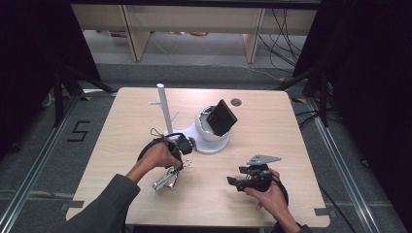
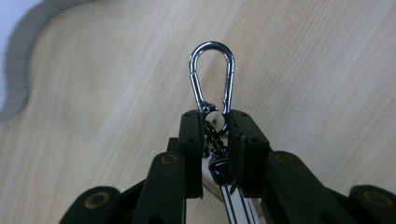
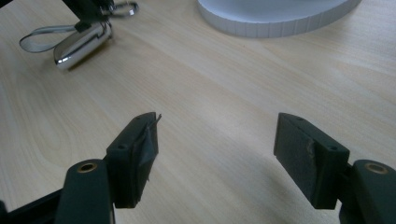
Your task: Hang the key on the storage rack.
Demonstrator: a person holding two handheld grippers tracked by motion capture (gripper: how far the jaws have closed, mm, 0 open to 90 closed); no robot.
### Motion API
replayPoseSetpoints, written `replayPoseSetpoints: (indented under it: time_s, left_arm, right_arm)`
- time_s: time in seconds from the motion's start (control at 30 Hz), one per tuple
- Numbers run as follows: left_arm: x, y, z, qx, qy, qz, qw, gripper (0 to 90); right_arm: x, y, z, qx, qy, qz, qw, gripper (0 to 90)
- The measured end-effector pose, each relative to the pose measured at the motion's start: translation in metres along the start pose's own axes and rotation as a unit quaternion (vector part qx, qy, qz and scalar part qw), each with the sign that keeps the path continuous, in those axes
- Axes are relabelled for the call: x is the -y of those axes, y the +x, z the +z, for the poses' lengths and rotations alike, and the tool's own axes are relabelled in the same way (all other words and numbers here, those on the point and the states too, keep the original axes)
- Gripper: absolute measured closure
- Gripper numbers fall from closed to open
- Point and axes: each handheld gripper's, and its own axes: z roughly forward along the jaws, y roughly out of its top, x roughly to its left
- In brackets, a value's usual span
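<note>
Tabletop [image 1: 272, 141] of pale wood-grain laminate is seen carrying the whole job, with a white moulded stand [image 1: 206, 141] near its middle: a round base, a slim upright post [image 1: 163, 109] with short pegs, and a matte black slab [image 1: 222, 117] leaning in its cup. The step in hand is judged to be the lift of a keychain towards that post. The keychain is held just above the table, in front of the stand, by the left gripper [image 2: 215, 123], whose jaws are pinched on the base of a bright, polished steel carabiner [image 2: 211, 77]; a short chain and a glossy chrome fob [image 1: 165, 180] hang below it, apart from the wood. The next move would call for the carabiner's rounded loop to be raised and slipped over a peg, the clip kept steady so that the loop stays presented. The right gripper [image 3: 215, 154] is held low over bare wood with its jaws spread wide and nothing between them.
</note>
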Motion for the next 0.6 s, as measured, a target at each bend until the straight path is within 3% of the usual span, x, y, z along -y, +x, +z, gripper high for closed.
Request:
replayPoseSetpoints:
  time_s: [0.33, 0.43, 0.5, 0.53, 0.6]
  left_arm:
    - [0.029, 0.022, -0.053, -0.03, -0.028, -0.033, 0.9986, 75.3]
    - [0.037, 0.028, -0.068, -0.041, -0.022, -0.04, 0.9981, 75.3]
    - [0.041, 0.031, -0.076, -0.045, -0.034, -0.051, 0.9971, 75.3]
    - [0.042, 0.033, -0.08, -0.047, -0.028, -0.052, 0.9971, 75.3]
    - [0.045, 0.037, -0.086, -0.051, -0.033, -0.059, 0.9964, 75.3]
  right_arm:
    - [0.0, -0.001, 0.001, 0.0, 0.001, 0.002, 1.0, 31.7]
    - [0.0, -0.001, 0.001, -0.001, 0.001, 0.004, 1.0, 31.7]
    - [0.0, 0.001, 0.0, -0.002, 0.005, 0.02, 0.9998, 31.7]
    - [0.0, -0.002, 0.001, 0.0, 0.001, 0.005, 1.0, 31.7]
    - [0.0, -0.002, 0.002, -0.009, -0.004, 0.007, 0.9999, 31.7]
